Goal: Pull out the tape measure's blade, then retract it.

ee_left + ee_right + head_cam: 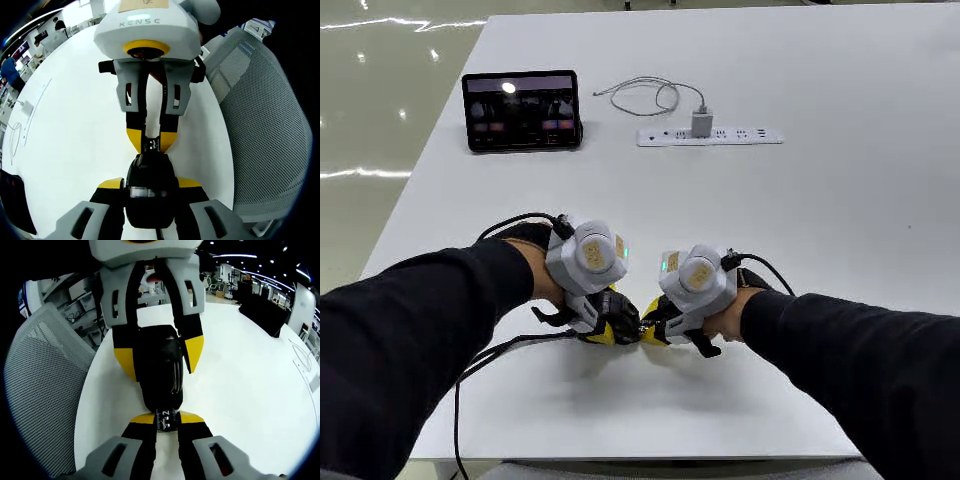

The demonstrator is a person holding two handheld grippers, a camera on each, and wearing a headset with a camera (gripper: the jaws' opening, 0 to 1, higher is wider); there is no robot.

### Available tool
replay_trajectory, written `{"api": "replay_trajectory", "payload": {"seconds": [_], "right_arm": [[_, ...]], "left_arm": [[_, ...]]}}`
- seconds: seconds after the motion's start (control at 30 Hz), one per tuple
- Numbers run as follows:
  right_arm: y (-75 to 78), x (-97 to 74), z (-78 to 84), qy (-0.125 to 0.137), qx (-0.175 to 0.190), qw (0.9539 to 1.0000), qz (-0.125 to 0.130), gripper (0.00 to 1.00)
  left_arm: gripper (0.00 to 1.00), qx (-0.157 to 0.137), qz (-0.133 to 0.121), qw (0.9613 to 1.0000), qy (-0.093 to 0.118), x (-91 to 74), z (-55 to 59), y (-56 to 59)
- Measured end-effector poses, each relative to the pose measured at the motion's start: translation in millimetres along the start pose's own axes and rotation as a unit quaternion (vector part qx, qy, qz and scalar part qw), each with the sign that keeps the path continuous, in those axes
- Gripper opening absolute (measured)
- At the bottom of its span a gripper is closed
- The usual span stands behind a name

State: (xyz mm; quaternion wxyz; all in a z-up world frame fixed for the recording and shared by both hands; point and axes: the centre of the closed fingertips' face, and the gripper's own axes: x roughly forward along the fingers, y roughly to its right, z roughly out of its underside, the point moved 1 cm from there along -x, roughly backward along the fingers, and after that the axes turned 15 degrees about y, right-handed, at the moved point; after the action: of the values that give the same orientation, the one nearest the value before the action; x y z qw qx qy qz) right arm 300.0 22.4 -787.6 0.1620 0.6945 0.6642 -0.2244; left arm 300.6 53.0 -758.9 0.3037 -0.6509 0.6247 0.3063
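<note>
At the far left of the white bench (800, 220) a tablet (522, 110) lies with its screen lit, and to its right a white cable (640, 92) loops to a charger (702, 122) plugged into a power strip (710, 136). All of these are well apart from the work at the near edge. There the left gripper (608, 322) has its yellow-tipped jaws closed around the black tape measure (150, 200), gripping it by its two flat sides just above the bench. The blade (166, 416) leaves the case toward the right gripper (658, 326), whose jaws are closed on the blade's end. Very little blade is out, so the two pairs of jaws nearly meet tip to tip. The blade's long axis runs straight from one gripper to the other, left to right across the person. The pull therefore looks likely to go to the right gripper, drawing rightward along that line while the left one anchors the case. "XENSE" can be read on the right gripper's white housing in the left gripper view. A "2" shows on the blade's scale in the right gripper view. The tan labels on top of both grippers are too small to read. A grey mesh chair (260, 140) stands beside the bench.
</note>
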Motion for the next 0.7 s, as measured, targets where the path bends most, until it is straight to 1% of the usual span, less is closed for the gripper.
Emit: {"api": "replay_trajectory", "payload": {"seconds": [0.07, 0.13, 0.2, 0.27, 0.37, 0.43, 0.57, 0.7], "right_arm": [[0.1, -0.1, 0.4, 0.006, -0.002, 1.0000, -0.006, 0.11], [-0.9, -0.1, -0.4, 0.009, -0.003, 0.9999, -0.007, 0.10], [-1.6, -0.4, -1.0, 0.008, -0.013, 0.9999, -0.003, 0.10], [-1.4, -0.9, -1.0, 0.005, -0.015, 0.9999, -0.002, 0.10], [-1.1, -2.8, -0.1, 0.006, -0.008, 1.0000, -0.002, 0.10], [-0.8, -4.0, 0.8, 0.007, -0.009, 0.9999, 0.000, 0.10], [-1.8, -4.3, 0.8, 0.005, -0.014, 0.9999, 0.004, 0.10], [-1.2, -4.5, 1.1, 0.002, -0.021, 0.9998, 0.005, 0.10]], "left_arm": [[0.34, -0.007, -0.001, 1.0000, -0.002, 0.1, 0.1, -1.5], [0.33, -0.004, 0.000, 1.0000, -0.003, 0.8, 0.4, -2.1], [0.33, -0.005, -0.002, 1.0000, -0.004, 1.7, 1.0, -3.7], [0.33, -0.009, -0.003, 0.9999, -0.003, 1.7, 1.0, -3.8], [0.33, -0.009, -0.006, 0.9999, 0.000, 1.1, 1.2, -2.7], [0.33, -0.008, -0.008, 0.9999, 0.000, 1.5, 1.0, -3.0], [0.33, -0.006, -0.010, 0.9999, -0.003, 2.5, 1.4, -3.1], [0.33, -0.003, -0.014, 0.9998, -0.013, 3.1, 1.9, -2.8]]}}
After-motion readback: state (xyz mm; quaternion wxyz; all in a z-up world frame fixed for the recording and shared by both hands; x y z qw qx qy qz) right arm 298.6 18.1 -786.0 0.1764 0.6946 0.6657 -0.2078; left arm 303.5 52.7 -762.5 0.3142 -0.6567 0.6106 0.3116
